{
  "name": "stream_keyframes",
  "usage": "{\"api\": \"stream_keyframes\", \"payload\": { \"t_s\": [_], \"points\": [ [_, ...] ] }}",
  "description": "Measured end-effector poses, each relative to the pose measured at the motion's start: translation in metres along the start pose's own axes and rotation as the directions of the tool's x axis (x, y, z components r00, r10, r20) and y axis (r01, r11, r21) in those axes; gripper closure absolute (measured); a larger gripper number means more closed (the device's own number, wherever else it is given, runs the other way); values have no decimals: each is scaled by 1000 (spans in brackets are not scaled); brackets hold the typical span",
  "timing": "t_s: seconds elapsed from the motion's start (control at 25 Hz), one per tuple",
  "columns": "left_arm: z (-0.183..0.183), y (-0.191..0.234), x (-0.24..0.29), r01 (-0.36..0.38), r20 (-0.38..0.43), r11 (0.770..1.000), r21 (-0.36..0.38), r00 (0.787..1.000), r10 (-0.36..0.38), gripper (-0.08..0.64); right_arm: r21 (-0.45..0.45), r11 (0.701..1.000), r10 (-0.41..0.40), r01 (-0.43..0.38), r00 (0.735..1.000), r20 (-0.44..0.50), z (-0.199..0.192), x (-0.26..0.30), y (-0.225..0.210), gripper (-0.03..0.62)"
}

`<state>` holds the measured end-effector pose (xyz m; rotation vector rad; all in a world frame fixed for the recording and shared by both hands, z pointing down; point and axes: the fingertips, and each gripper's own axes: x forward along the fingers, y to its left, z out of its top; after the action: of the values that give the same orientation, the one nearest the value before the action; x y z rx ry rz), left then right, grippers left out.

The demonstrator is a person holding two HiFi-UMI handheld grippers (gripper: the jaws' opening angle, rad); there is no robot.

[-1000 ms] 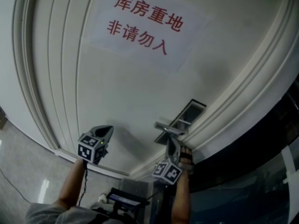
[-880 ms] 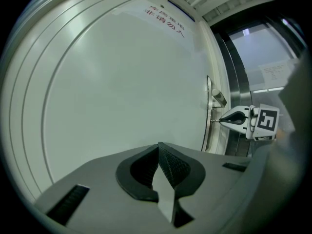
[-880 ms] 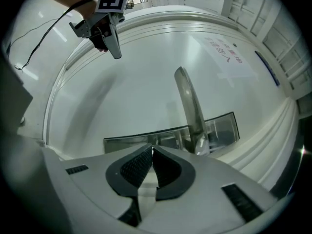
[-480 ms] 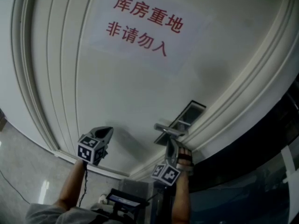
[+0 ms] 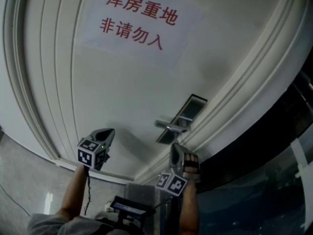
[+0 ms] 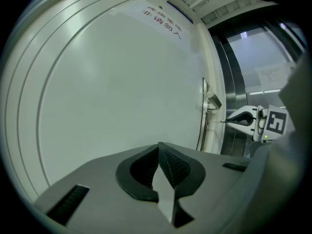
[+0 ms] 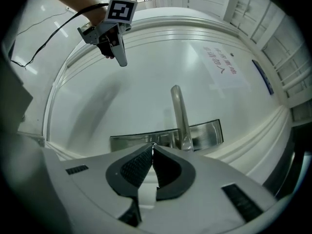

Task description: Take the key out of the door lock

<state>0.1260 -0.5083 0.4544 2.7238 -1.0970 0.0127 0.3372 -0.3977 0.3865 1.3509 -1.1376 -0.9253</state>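
Note:
A steel lock plate (image 5: 186, 114) with a lever handle (image 5: 168, 126) is set near the right edge of a white door (image 5: 122, 87). My right gripper (image 5: 174, 146) is just below the plate, a little apart from it, and shut on the key. In the left gripper view the key (image 6: 214, 121) shows as a thin blade running from the right gripper (image 6: 226, 121) toward the door edge. In its own view the right gripper (image 7: 152, 146) is closed in front of the lock plate (image 7: 204, 133) and handle (image 7: 180, 113). My left gripper (image 5: 108, 131) hovers before the bare door panel, shut and empty.
A paper sign (image 5: 139, 21) with red characters hangs high on the door. Raised mouldings frame the panel on both sides. A dark glass panel (image 5: 264, 180) stands right of the door frame. A small device (image 5: 128, 209) and a cable hang by the person's body.
My right gripper has drawn back from the lock plate, toward the bottom of the head view. The left gripper has kept its place.

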Motion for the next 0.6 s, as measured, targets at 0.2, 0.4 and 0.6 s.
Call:
{"api": "stream_keyframes", "payload": {
  "t_s": [0.2, 0.4, 0.6],
  "points": [
    [1, -10, -11, 14, -1, 1000, 19, 1000, -14, 552, 37, 999, -5, 5, 1000, -2, -1, -11, 0, 575],
    [-1, -10, -29, 8, -7, 1000, 21, 1000, -8, 552, 60, 998, 1, -1, 1000, -1, 6, -25, 3, 575],
    [-6, -13, -46, 13, -20, 1000, 24, 1000, -12, 552, 136, 991, 5, -6, 1000, 7, 12, -42, 3, 574]
  ]
}}
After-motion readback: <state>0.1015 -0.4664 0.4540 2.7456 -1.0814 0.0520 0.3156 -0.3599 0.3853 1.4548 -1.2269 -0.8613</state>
